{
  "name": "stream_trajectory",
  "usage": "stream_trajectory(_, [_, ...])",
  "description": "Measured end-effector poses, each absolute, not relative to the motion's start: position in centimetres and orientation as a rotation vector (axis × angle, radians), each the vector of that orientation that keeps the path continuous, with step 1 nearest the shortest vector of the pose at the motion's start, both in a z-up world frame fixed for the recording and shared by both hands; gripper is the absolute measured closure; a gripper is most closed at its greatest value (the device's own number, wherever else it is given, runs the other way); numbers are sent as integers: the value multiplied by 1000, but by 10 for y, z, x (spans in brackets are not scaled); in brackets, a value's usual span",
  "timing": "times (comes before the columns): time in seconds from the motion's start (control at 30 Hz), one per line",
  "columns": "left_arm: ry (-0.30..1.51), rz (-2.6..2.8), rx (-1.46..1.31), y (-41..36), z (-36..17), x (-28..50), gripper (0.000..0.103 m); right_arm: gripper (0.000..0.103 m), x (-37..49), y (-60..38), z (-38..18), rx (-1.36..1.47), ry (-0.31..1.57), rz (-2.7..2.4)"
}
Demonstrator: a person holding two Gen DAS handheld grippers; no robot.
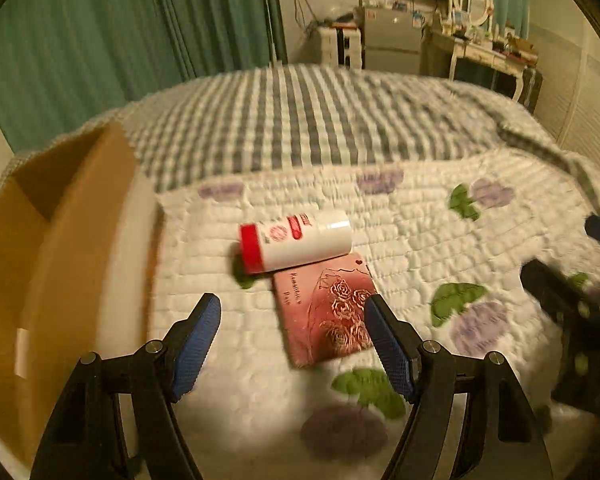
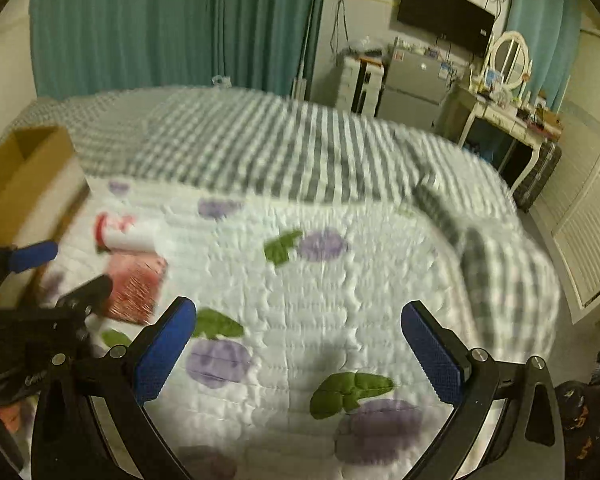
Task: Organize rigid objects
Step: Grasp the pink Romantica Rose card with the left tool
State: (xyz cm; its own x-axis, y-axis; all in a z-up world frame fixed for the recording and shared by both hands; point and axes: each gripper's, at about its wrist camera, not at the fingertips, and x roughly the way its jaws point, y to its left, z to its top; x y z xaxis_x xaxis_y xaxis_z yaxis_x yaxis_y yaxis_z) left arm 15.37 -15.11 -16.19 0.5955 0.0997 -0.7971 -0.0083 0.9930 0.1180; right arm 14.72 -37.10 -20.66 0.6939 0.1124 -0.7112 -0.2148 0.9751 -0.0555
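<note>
A white bottle with a red cap (image 1: 296, 242) lies on its side on the quilted bed cover. A flat red box with embossed roses (image 1: 326, 312) lies right in front of it, touching it. My left gripper (image 1: 294, 320) is open and empty, hovering just short of the red box, its right finger over the box's edge. Both objects show blurred at the left of the right wrist view: the bottle (image 2: 126, 234) and the box (image 2: 138, 286). My right gripper (image 2: 300, 328) is open and empty over bare quilt, to the right of them.
An open cardboard box (image 1: 60, 240) stands at the left on the bed, also seen in the right wrist view (image 2: 24, 176). A grey checked blanket (image 1: 300, 120) covers the far bed. A dresser with a mirror (image 2: 504, 92) and a fridge stand beyond.
</note>
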Motion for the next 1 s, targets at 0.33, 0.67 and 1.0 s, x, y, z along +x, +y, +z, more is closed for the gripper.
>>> stream_trajectory(0.33, [979,110,31,-154,-194,186,24,0,158,-386,-222,-57,834,218])
stream_trajectory(0.67, [1048,59,125,-175,-202,179,23,0,154,-386,-221,-54,841,197])
stream_trajectory(1.0, [987,32,190,-178,-187,160,33,0,148,-387,-224,-56,820,191])
